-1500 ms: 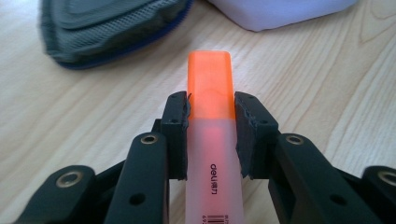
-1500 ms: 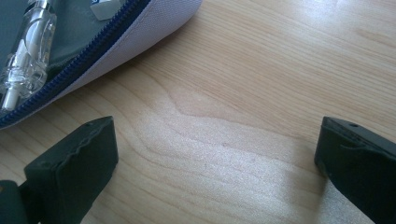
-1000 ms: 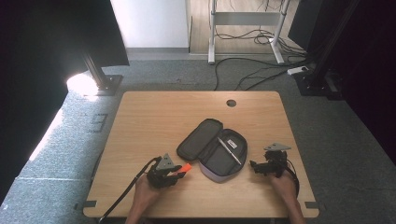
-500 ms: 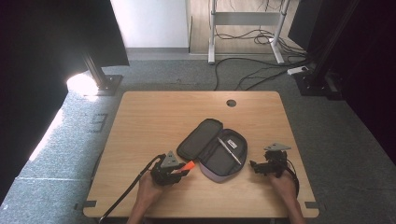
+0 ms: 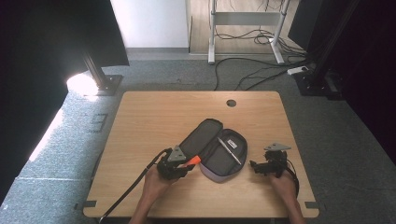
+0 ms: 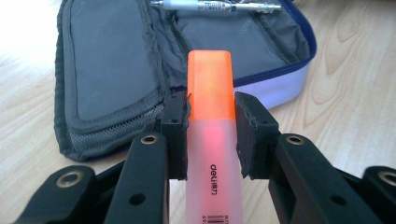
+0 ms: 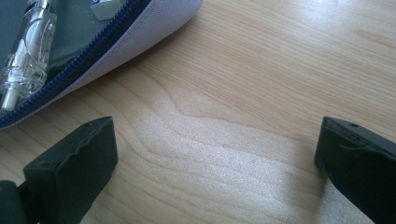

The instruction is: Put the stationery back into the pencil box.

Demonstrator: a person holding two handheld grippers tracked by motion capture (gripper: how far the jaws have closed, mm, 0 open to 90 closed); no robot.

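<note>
An open grey pencil case [image 5: 212,147] with a pale lilac outside lies in the middle of the table, a pen [image 5: 229,150] resting in its right half. My left gripper [image 5: 187,164] is shut on an orange highlighter [image 6: 211,116], its capped end pointing at the case's near left edge. In the left gripper view the case [image 6: 112,70] and pen [image 6: 219,5] lie just beyond the highlighter tip. My right gripper [image 5: 256,166] rests open on the wood right of the case, nothing between its jaws; its own view shows the case's zipper edge [image 7: 107,37] and a clear pen [image 7: 25,51].
The wooden table [image 5: 154,116] has a round cable hole [image 5: 231,103] at the back. A black cable [image 5: 126,191] trails from the left gripper over the front edge. Desk legs and floor cables [image 5: 252,70] lie beyond the table.
My left gripper has carried the orange highlighter to the right and slightly up, closer to the case. The right gripper has stayed put.
</note>
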